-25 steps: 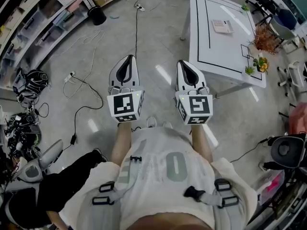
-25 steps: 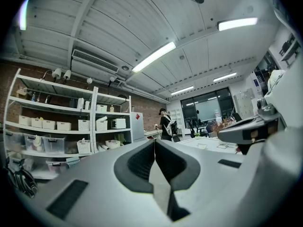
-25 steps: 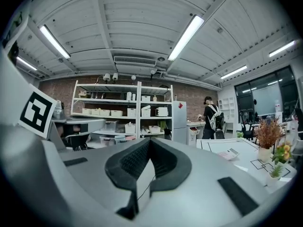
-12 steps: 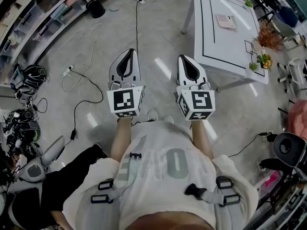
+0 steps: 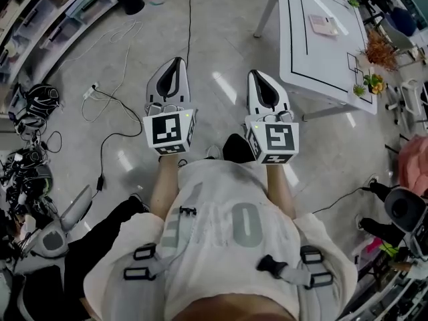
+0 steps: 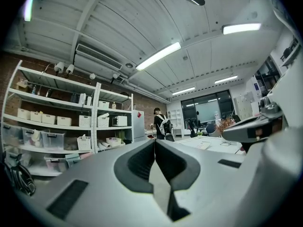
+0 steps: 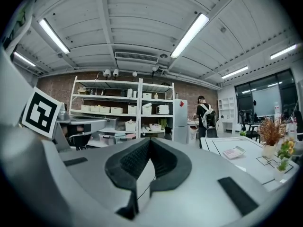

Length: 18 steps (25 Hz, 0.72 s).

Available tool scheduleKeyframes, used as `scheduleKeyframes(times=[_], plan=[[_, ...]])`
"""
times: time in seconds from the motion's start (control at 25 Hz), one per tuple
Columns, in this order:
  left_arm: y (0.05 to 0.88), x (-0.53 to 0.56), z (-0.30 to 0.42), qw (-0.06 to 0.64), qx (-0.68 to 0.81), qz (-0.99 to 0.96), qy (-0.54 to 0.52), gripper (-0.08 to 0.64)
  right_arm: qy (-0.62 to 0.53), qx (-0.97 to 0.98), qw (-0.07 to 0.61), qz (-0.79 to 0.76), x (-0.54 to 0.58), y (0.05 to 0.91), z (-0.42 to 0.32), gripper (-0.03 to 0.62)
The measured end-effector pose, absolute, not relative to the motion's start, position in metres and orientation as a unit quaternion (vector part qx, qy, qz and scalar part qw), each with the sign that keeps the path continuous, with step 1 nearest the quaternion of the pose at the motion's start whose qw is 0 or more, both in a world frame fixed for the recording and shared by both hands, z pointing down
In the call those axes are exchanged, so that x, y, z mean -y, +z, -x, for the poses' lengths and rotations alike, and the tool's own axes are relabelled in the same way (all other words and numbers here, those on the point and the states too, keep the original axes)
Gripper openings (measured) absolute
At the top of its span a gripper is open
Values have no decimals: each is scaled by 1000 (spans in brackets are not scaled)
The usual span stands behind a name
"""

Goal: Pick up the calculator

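Head view, left gripper (image 5: 177, 62), right gripper (image 5: 258, 74), fingers (image 5: 160, 91) together, calculator (image 5: 324, 25) well ahead on table (image 5: 328, 62)

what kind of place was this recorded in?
Probably a lab or workshop-style office: metal shelving with storage bins, a white table marked with black lines, loose cables across the floor.

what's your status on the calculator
Left hand-held gripper, right hand-held gripper shut, empty. Calculator on white table, untouched, ahead right. Floor cables off to left.
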<state>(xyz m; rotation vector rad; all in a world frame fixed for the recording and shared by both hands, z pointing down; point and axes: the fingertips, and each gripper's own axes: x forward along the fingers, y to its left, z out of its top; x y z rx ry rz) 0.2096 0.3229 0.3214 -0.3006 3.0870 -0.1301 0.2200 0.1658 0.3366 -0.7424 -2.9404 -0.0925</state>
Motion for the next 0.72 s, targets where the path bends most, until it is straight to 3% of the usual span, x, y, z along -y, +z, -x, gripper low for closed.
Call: scheduleKeyframes(times=[0.4, 0.72], plan=[[343, -338, -163, 17, -996, 79, -23, 20, -44, 966, 47, 250, -175, 346, -164, 5], [347, -336, -61, 6, -996, 82, -24, 20, -48, 961, 46, 269, -185, 347, -60, 5]])
